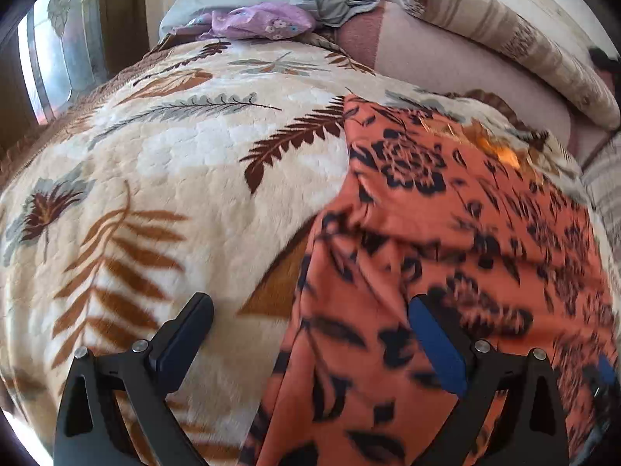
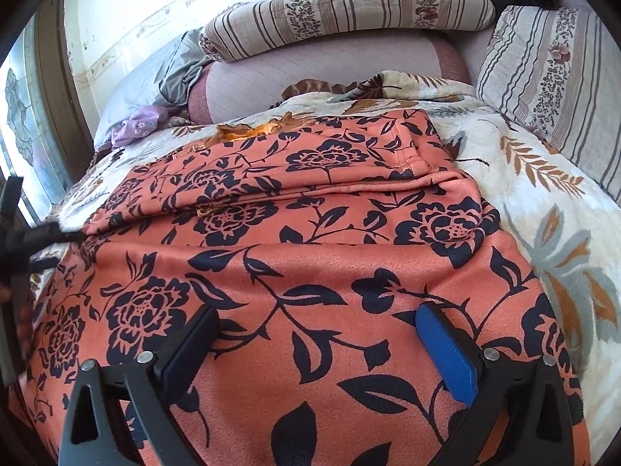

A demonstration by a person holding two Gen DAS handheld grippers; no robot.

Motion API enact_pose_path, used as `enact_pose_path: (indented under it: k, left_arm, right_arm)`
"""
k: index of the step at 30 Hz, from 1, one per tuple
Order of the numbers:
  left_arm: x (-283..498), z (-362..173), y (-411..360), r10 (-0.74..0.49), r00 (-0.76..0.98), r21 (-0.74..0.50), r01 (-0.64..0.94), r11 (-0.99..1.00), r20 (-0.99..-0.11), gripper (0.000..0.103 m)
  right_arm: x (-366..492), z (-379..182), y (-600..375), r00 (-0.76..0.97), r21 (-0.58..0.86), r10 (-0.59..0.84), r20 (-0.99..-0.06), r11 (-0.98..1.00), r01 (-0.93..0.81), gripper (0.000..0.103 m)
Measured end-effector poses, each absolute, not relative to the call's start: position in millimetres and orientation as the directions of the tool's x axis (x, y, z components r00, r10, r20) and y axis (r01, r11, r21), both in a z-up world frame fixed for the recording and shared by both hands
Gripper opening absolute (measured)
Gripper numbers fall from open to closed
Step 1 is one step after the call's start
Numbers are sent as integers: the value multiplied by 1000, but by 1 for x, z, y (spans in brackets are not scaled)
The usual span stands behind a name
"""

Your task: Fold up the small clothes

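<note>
garment: orange floral cloth (image 2: 310, 240) lies on the blanket (image 1: 186, 147) on the bed. In the right wrist view it fills the middle and the 6 o'clock half; in the left wrist view it sits at 3 to 5 o'clock.
fold state: one flap is laid over at 12 o'clock, its hem and edge showing in the right wrist view. Looks like a first fold is done; the piece is not yet compact.
left claw (image 1: 310, 334): jaws wide apart, nothing gripped. It straddles the cloth's left edge, one finger over blanket, the other over cloth. View is motion-blurred.
right claw (image 2: 318, 345): jaws wide apart, nothing between them, hovering over the near part of the cloth.
contact: cannot tell whether either claw touches the fabric.
left to do: judging by the spread, at least one more fold, then flattening.
other clothes: lilac piece (image 1: 264, 19) and grey piece (image 1: 337, 0) bunched at 12 o'clock, unfolded, well apart from the cloth.
progress: early to middle, one item partway, others seemingly waiting.
risk: thin fabric may slip or bunch on the plush blanket.
</note>
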State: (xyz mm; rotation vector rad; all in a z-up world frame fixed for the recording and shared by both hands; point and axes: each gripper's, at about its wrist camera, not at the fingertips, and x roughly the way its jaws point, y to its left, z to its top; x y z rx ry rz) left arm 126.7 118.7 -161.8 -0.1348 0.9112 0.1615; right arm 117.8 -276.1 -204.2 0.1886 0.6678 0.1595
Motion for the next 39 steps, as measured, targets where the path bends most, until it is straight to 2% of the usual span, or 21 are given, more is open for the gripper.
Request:
enact_pose_path:
  k: [2,7,11,13,16,23,26,29,31,39]
  left_arm:
    - [96,-163,113,123,610,18,-175,984,-783,100]
    - [44,-159,121,94,581,-32,-202,979,-809,100]
    - [21,-160,127,60,539,-43,-177,983,-840,100]
    - [13,-160,134,31,515,-77,-187,979,-857,100]
    - [1,-157,140,-15,506,-130,-193,973,-863,100]
    - [-12,-166,156,-176,434,-306,-251,918,-884,100]
    - [-15,-166,155,-181,445,-312,-241,919,-877,100]
    - [-17,-165,154,-197,449,-326,-231,917,-872,100]
    - [-16,-164,157,-206,454,-338,-232,912,-867,100]
    - [-20,-164,167,-200,461,-343,-249,906,-864,85]
  right_arm:
    - [117,-204,-276,774,229,212,-597,969,-88,102]
    - [112,-201,-280,762,256,236,-604,962,-95,102]
    - [97,-195,-287,702,288,281,-655,951,-111,102]
    - [86,-188,-305,653,389,371,-660,913,-124,102]
    - [70,-180,-353,619,557,483,-619,826,-88,102]
    - [33,-182,-447,514,647,547,-661,762,20,101]
    - [19,-193,-448,472,705,622,-625,710,-2,92]
    - [16,-208,-437,443,734,659,-608,679,-2,71]
    - [20,-223,-426,407,738,668,-623,674,23,51]
    - [27,-230,-416,384,720,657,-648,693,31,50]
